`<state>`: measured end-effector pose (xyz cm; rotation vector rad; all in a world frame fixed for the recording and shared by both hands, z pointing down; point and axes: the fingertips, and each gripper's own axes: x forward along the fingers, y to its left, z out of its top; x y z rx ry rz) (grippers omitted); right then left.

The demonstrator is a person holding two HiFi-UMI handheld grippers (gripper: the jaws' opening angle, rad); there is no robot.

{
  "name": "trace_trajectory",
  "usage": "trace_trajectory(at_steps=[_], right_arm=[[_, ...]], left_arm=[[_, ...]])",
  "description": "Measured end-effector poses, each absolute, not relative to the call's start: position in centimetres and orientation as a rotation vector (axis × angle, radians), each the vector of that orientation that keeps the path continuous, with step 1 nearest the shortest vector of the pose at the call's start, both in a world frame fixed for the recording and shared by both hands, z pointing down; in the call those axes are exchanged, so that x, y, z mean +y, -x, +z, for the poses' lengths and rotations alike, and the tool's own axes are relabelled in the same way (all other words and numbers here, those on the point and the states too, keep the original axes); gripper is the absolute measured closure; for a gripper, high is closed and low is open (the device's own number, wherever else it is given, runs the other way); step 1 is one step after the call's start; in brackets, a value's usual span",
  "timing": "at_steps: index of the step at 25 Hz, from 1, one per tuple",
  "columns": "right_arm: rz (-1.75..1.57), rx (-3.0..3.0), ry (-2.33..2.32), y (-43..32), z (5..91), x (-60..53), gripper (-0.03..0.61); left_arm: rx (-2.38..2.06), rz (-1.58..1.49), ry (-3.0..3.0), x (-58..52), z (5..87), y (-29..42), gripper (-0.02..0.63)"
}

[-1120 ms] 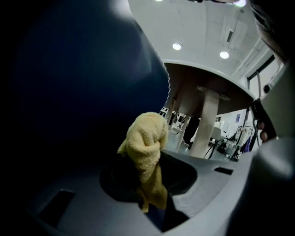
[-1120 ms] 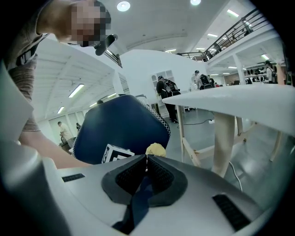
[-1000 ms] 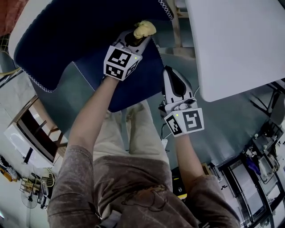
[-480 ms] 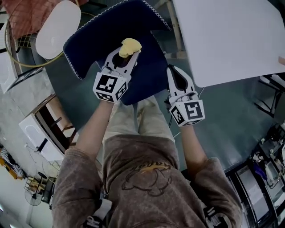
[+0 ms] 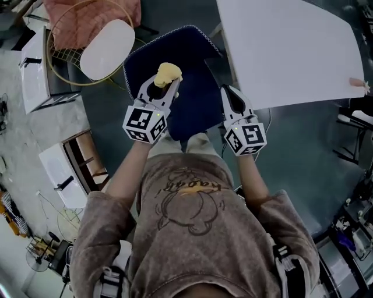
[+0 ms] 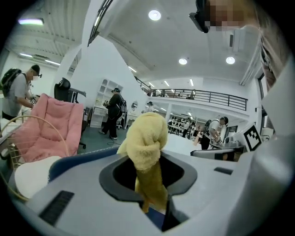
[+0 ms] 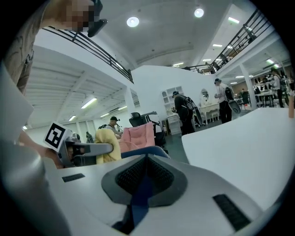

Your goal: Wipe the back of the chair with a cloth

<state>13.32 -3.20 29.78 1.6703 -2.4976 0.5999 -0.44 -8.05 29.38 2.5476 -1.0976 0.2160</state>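
Head view first, from the left: one round rattan chair (image 5: 53, 68) stands far left, and in its hoop lie one pink cushion (image 5: 64, 11) and one cream oval pad (image 5: 108, 49). Next comes the left gripper (image 5: 164, 87), one of two, its fingers pressed onto the single yellow cloth (image 5: 167, 72). The left gripper view shows the cloth (image 6: 146, 138) bunched into a knob above the jaws, with its tail pinched in the slot between them. The cloth sits over the far part of the one navy chair (image 5: 195, 113); whether it touches the fabric cannot be told. Just right of it, the right gripper (image 5: 232, 93) points along the chair's right edge, near the one white table (image 5: 291, 52). In the right gripper view its fingers are drawn together to a thin slit, and only the chair's blue shows through; nothing is seen gripped there.

Against half a second ago, the navy chair looks smaller and lies farther right in the head view. More of the rattan chair has come into sight. The two grippers stand more nearly level, and the cloth is in the same grip.
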Motion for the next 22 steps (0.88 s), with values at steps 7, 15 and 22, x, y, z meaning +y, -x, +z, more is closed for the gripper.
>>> trace_trajectory(at_steps=[7, 15, 22], right_arm=[[0.513, -2.562, -1.653, -12.3, 25.3, -1.8, 0.546], [0.451, -2.596, -1.639, -11.2, 22.6, 0.5, 0.546], [0.397, -2.562, -1.693, -11.3, 22.2, 1.6, 0.546]], left_arm=[[-1.087, 0.185, -2.620, -4.9, 23.5, 0.9, 0.509], [-1.132, 0.153, -2.665, -2.5, 20.1, 4.2, 0.509], [-1.196, 0.131, -2.674, -1.0, 20.5, 5.7, 0.509]])
